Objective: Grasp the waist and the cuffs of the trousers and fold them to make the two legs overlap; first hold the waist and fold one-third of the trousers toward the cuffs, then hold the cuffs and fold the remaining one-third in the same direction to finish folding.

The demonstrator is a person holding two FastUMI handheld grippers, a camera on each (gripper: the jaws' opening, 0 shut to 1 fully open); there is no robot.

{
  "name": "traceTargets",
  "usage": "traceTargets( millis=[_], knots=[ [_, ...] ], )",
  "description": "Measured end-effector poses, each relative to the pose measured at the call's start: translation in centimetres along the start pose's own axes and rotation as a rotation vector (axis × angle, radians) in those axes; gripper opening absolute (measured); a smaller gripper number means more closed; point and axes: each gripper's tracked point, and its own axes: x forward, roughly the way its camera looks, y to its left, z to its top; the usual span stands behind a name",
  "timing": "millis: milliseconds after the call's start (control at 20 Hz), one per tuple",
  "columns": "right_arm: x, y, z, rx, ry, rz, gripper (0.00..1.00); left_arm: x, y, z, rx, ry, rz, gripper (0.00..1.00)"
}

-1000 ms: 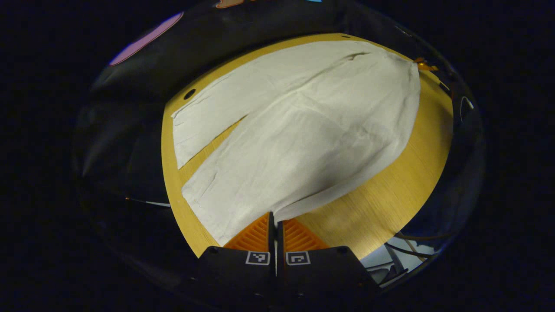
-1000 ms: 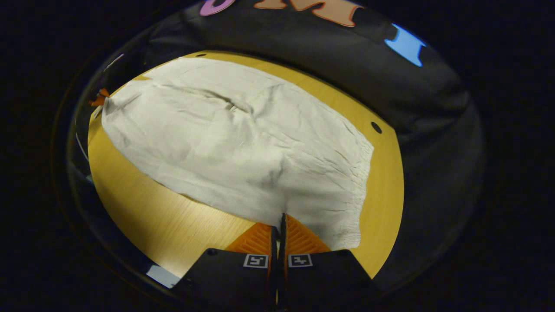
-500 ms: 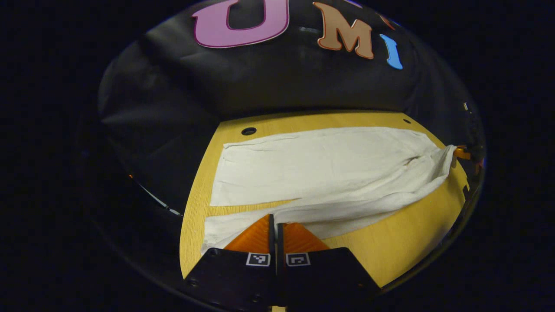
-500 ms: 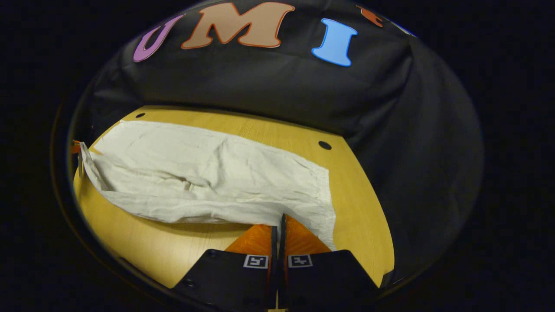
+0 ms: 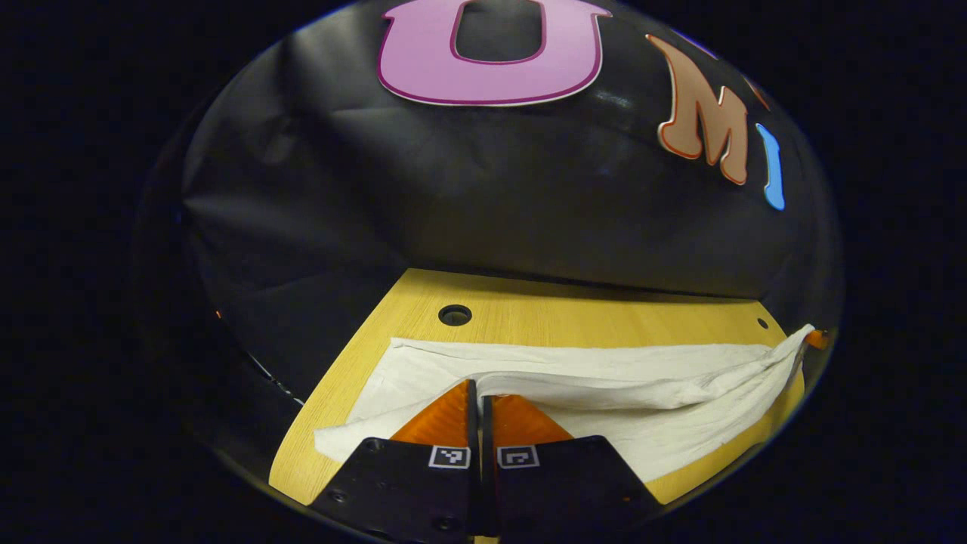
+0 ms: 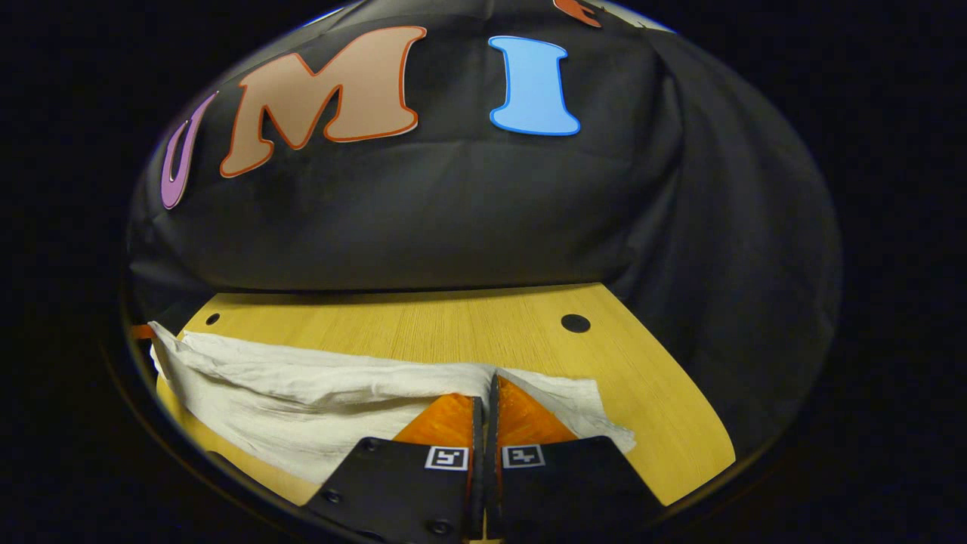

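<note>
1. The left gripper (image 5: 476, 389) has its two fingers pressed together with hardly a gap, and the pale cloth of the trousers (image 5: 604, 393) is pinched between their tips.
2. In the left gripper view, the pinched edge is lifted a little off the tabletop (image 5: 574, 317) and runs as a raised fold away to the right edge of the table.
3. At the far end of that fold, the cloth rises to a point by the table's right edge, where a small part of the other gripper is just visible; its grip there is too small to judge from this side.
4. Under the lifted layer a second layer of the trousers lies flat, reaching toward the table's near-left corner.
5. The right gripper (image 6: 487, 385) also has its fingers closed down to a thin slit, with the trousers (image 6: 302, 393) clamped between them.
6. In the right gripper view, the cloth stretches from those fingers leftward along the near part of the tabletop (image 6: 468, 325) and lifts to a peak at the left edge.
7. To the right of the right gripper's fingers, a short crumpled end of the trousers rests on the wood.
8. The far strip of the tabletop is bare wood, with a round hole (image 5: 455, 315) near the far-left corner and another hole (image 6: 575, 323) near the far-right corner.
9. The black cloth wall (image 6: 453, 211) stands directly behind the table's far edge.
</note>
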Motion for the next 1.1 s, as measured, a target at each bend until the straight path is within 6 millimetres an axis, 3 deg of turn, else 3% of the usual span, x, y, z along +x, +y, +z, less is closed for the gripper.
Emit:
traceTargets(
  millis=[150,300,450,500,600,650,750,850,900,1000,1100],
  knots=[
    [5.2,1.1,-0.9,-0.017,0.051,0.027,0.01,4.4,-0.1,-0.7,-0.015,0.026,0.030,0.00],
    [9.0,1.9,-3.0,-0.007,0.117,0.053,0.04,6.8,-0.1,-2.2,0.000,0.059,0.052,0.00],
    [9.5,2.0,-4.5,0.005,0.154,0.071,0.08,7.1,-0.1,-2.4,0.015,0.070,0.079,0.00],
    [9.6,2.0,-4.7,0.005,0.159,0.076,0.19,7.0,-0.1,-2.5,0.015,0.073,0.087,0.00],
    [10.4,2.0,-4.7,-0.001,0.150,0.079,0.16,7.1,-0.5,-2.4,-0.012,0.062,0.088,0.03],
    [10.2,2.1,-4.2,0.000,0.141,0.090,0.38,7.1,-0.6,-2.1,-0.035,0.052,0.083,0.05],
    [9.4,2.2,-3.7,0.008,0.129,0.120,0.82,6.6,-1.6,-1.2,-0.075,0.022,0.060,0.21],
    [8.6,1.9,-3.0,0.025,0.115,0.132,0.85,5.9,-1.0,0.6,-0.051,-0.011,0.102,0.70],
    [7.7,1.1,-2.6,0.040,0.108,0.119,0.96,4.9,-1.4,0.7,-0.040,-0.022,0.101,0.94],
    [6.5,-1.1,-1.1,0.063,0.072,0.076,0.99,3.2,-2.4,2.0,-0.047,-0.040,0.076,0.96],
    [4.7,-5.0,-0.5,0.063,0.055,0.009,0.98,2.1,-3.1,2.9,-0.047,-0.054,0.049,0.96]
  ],
)
